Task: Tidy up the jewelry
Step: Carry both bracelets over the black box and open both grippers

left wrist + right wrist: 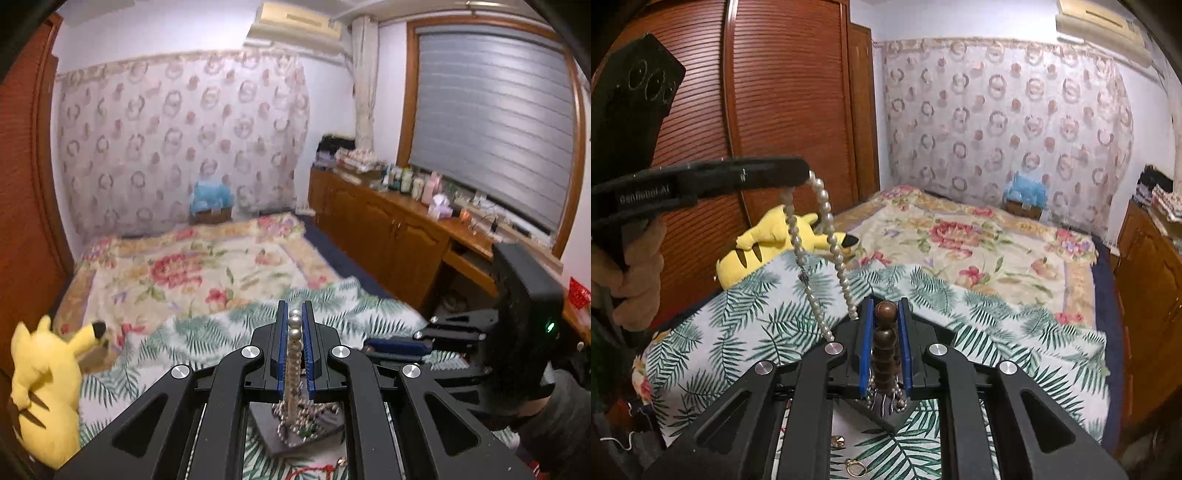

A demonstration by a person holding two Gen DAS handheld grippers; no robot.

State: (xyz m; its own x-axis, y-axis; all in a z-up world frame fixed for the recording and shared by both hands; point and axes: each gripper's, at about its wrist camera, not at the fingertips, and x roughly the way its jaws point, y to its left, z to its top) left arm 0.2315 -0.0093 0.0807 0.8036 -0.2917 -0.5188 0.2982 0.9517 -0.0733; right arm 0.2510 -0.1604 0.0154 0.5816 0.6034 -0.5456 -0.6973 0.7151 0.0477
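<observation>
Bedroom scene, both grippers raised over a palm-leaf-print white quilt (923, 295) spread at the near end of a floral-covered bed (192, 266).

Surroundings: a yellow plush toy with black-tipped ears (44, 384) lies at the bed's left edge, against a reddish-brown louvred wardrobe (783, 103). A long wooden sideboard crowded with bottles and boxes (388, 218) runs under a window with grey blinds (491, 122).

Left gripper (295, 325): blue-padded jaws drawn narrow, clamped on a white pearl necklace (820, 221). In the right wrist view the strand hangs from its fingertips in a long loop, and the lower end passes behind the right gripper's linkage.

Right gripper (886, 314): jaws narrow, closed about a string of dark brown wooden beads (885, 350), which hangs downward between the pads.

Container: a dark grey flat tray (291, 443) rests on the quilt beneath both grippers, holding a tangle of silver-coloured chains (295, 421); individual pieces cannot be told apart. Small gold-coloured pieces (855, 467) lie loose on the quilt beside it.
</observation>
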